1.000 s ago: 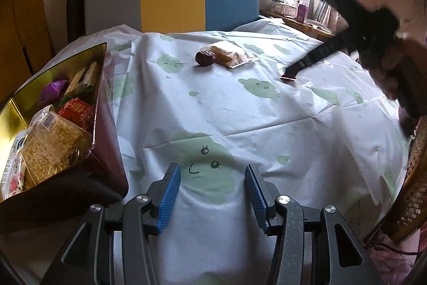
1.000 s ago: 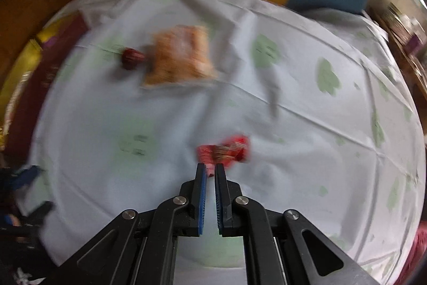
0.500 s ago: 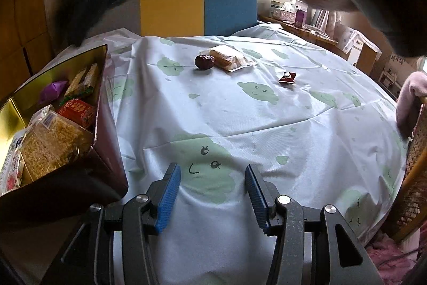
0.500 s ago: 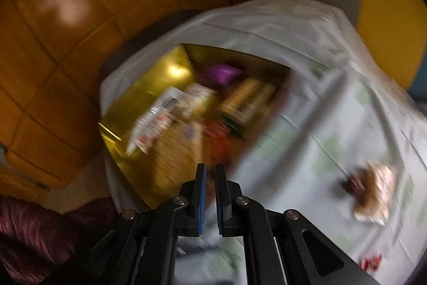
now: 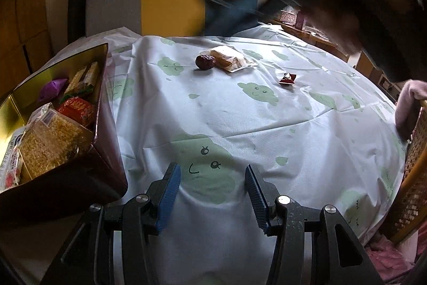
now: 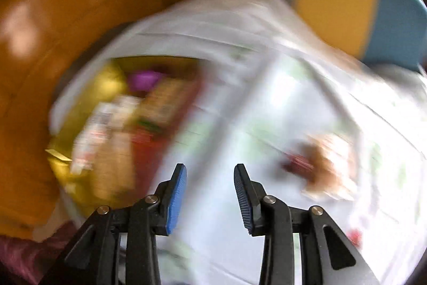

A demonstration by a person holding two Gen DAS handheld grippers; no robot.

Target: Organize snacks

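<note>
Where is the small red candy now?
In the left wrist view, the small red candy lies alone on the tablecloth, right of the wrapped pastry.

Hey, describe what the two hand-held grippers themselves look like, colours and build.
Both look alike. The left hand-held gripper and the right hand-held gripper have matte black angular linkage frames with round silver pivot screws. Each finger carries a blue ribbed pad. No cables or markings show in either wrist view.

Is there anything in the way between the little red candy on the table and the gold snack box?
Nothing visible. Only bare tablecloth lies between the red candy and the gold box. The date and wrapped pastry sit farther back, off that path.
</note>
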